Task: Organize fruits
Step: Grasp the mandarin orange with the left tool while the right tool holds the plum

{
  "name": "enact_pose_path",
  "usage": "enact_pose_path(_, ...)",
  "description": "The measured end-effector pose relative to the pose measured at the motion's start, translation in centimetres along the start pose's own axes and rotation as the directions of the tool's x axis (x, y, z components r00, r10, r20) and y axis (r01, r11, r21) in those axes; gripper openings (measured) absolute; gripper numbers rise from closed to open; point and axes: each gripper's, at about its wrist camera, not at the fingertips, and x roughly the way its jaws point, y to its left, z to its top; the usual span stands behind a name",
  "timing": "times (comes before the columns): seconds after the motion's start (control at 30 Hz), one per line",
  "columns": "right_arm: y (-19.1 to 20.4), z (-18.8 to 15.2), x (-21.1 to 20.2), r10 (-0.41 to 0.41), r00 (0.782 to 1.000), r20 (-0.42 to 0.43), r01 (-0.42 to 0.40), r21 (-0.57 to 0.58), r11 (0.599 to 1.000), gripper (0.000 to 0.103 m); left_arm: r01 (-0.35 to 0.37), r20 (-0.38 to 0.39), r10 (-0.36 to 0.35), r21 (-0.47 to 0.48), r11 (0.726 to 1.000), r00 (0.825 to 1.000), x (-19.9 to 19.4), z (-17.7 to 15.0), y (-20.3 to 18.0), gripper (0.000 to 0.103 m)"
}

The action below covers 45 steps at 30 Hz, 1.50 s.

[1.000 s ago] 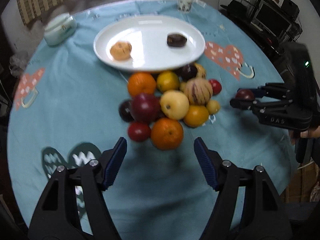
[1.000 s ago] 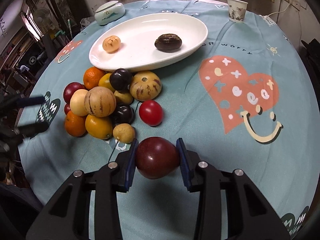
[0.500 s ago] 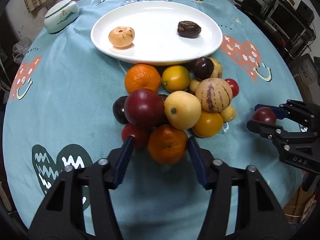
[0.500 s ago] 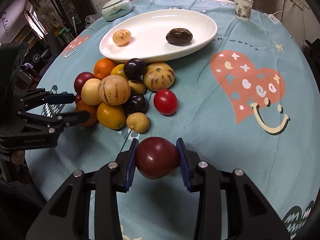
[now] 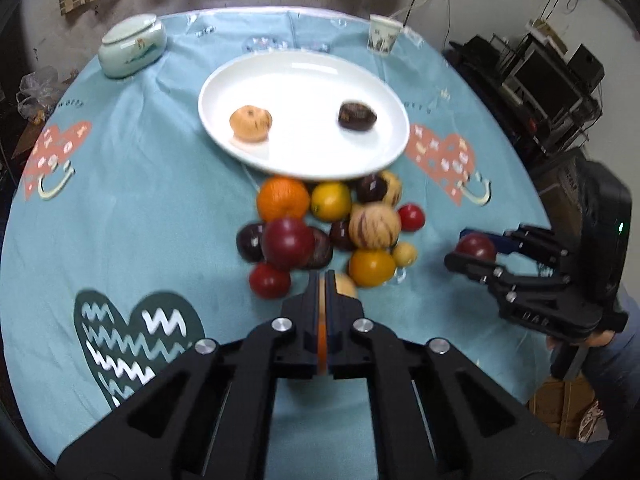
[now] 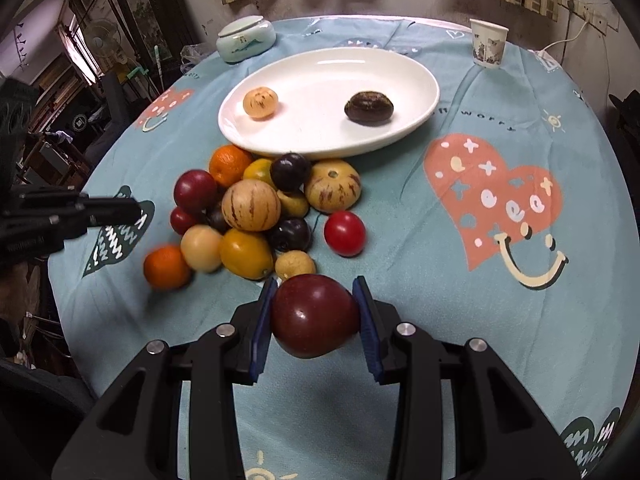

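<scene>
Over table: right gripper clamps plum; left gripper closed, empty.

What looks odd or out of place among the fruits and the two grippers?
The black left gripper is shut on nothing. The round orange fruit near it lies loose on the blue tablecloth, blurred, as if rolling from the fruit pile.

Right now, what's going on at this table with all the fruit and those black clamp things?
A person is sorting fruit with a gripper in each hand. The right gripper is clamped on a dark red plum, held above the tablecloth. The left gripper is shut and empty, close to a loose orange. The white plate holds only two fruits; the rest sit in a pile in front of it.
</scene>
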Motion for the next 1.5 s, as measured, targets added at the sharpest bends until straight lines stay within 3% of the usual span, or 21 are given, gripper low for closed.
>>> enact_pose_path(0.2, 0.6, 0.7, -0.4, 0.014, 1.000, 0.000, -0.014, -0.031, 0.999, 0.039, -0.017, 0.008, 0.017, 0.069, 0.997, 1.000, -0.8, 0.6, 0.5, 0.004)
enact_pose_path(0.23, 0.7, 0.6, -0.4, 0.014, 1.000, -0.002, -0.014, -0.033, 0.999, 0.039, -0.004, -0.019, 0.006, 0.109, 0.994, 1.000, -0.7, -0.2, 0.4, 0.016)
enact_pose_path(0.27, 0.7, 0.5, -0.3, 0.016, 1.000, -0.003, -0.016, -0.029, 0.999, 0.039, 0.007, -0.046, 0.000, 0.146, 0.989, 0.999, -0.7, -1.1, 0.3, 0.036)
enact_pose_path(0.33, 0.8, 0.2, -0.1, 0.021, 1.000, -0.008, -0.022, -0.026, 0.999, 0.039, 0.011, -0.069, 0.003, 0.208, 0.978, 0.998, -0.6, -3.1, -0.3, 0.056)
enact_pose_path(0.43, 1.3, 0.0, 0.5, 0.032, 0.999, -0.028, -0.033, -0.033, 0.999, 0.039, 0.062, -0.132, -0.027, 0.268, 0.962, 0.991, 0.4, -5.2, -1.8, 0.063)
enact_pose_path(0.67, 2.3, 0.0, 0.7, 0.043, 0.999, -0.033, -0.045, -0.057, 0.997, 0.039, 0.057, -0.194, -0.003, 0.273, 0.960, 0.981, 4.0, -6.0, -3.8, 0.063)
enact_pose_path(0.73, 2.3, 0.0, 0.7, 0.043, 0.999, -0.032, -0.044, -0.054, 0.998, 0.039, 0.051, -0.179, 0.000, 0.281, 0.958, 0.984, 4.3, -5.9, -4.2, 0.062)
enact_pose_path(0.83, 2.2, -0.2, 0.7, 0.043, 0.999, -0.034, -0.044, -0.049, 0.998, 0.039, 0.037, -0.166, 0.008, 0.264, 0.964, 0.986, 4.2, -5.3, -4.1, 0.031)
enact_pose_path(0.87, 2.2, -0.3, 0.8, 0.044, 0.998, -0.034, -0.045, -0.048, 0.998, 0.039, 0.049, -0.187, -0.004, 0.237, 0.970, 0.982, 4.4, -5.0, -3.7, 0.030)
enact_pose_path(1.13, 2.3, -0.5, 0.9, 0.054, 0.998, -0.037, -0.055, -0.048, 0.997, 0.039, 0.034, -0.202, 0.014, 0.233, 0.972, 0.979, 4.5, -4.7, -3.9, 0.031)
enact_pose_path(1.2, 2.4, -0.4, 0.9, 0.053, 0.998, -0.035, -0.055, -0.050, 0.997, 0.039, 0.029, -0.208, 0.021, 0.235, 0.972, 0.978, 4.6, -4.7, -4.0, 0.039)
enact_pose_path(1.27, 2.4, -0.4, 0.9, 0.053, 0.998, -0.035, -0.055, -0.051, 0.997, 0.039, 0.010, -0.208, 0.049, 0.276, 0.961, 0.977, 5.0, -5.0, -4.8, 0.057)
enact_pose_path(1.33, 2.4, -0.4, 0.9, 0.051, 0.998, -0.036, -0.052, -0.050, 0.997, 0.039, -0.011, -0.215, 0.085, 0.323, 0.946, 0.973, 5.4, -5.6, -5.6, 0.065)
enact_pose_path(1.4, 2.4, -0.5, 0.8, 0.052, 0.998, -0.033, -0.053, -0.048, 0.997, 0.039, -0.022, -0.203, 0.094, 0.329, 0.944, 0.975, 5.4, -5.9, -5.8, 0.058)
enact_pose_path(1.43, 2.3, -0.5, 0.8, 0.051, 0.998, -0.032, -0.052, -0.047, 0.998, 0.039, -0.029, -0.198, 0.097, 0.322, 0.946, 0.975, 5.4, -5.8, -5.6, 0.041)
enact_pose_path(1.5, 2.3, -0.5, 0.7, 0.052, 0.998, -0.030, -0.053, -0.045, 0.998, 0.039, -0.006, -0.213, 0.068, 0.281, 0.960, 0.975, 5.4, -5.4, -4.9, 0.040)
